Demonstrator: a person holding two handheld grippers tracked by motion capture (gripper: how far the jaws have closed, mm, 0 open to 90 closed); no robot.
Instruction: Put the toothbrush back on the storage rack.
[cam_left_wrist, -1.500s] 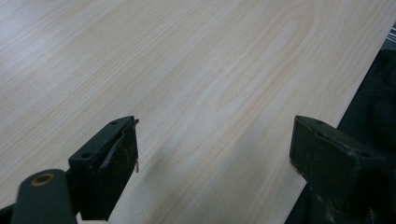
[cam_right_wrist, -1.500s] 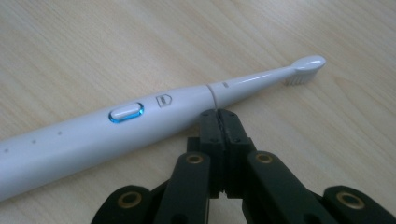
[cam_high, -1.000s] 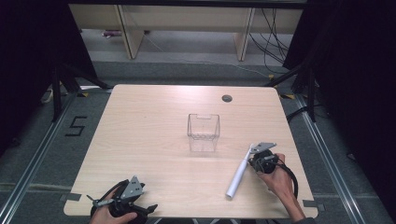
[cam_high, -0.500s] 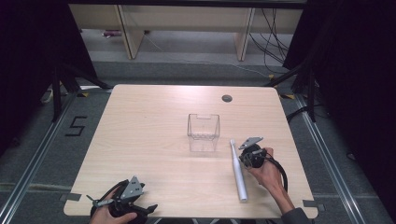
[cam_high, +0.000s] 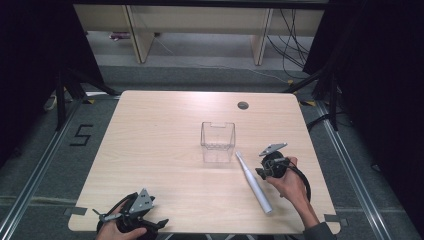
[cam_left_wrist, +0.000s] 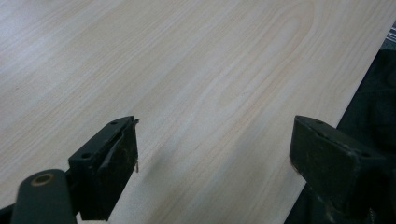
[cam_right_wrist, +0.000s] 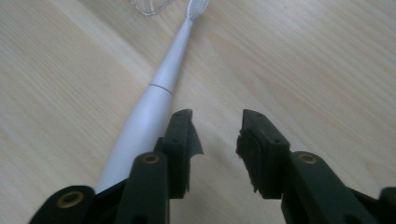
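Two grippers appear in the high view. The left gripper (cam_high: 131, 216) sits at the lower left of the frame on the table (cam_high: 160, 130). The right gripper (cam_high: 270, 165) is right of centre, just beside the white electric toothbrush (cam_high: 253, 182), which lies flat, its head near the clear container (cam_high: 218, 141) at centre.

Left gripper view: jaws wide apart over bare wood, nothing between them.

Right gripper view: jaws parted, having just been opening, empty. The toothbrush (cam_right_wrist: 154, 102) lies outside the left jaw, head toward the container (cam_right_wrist: 149, 5) at the top edge.
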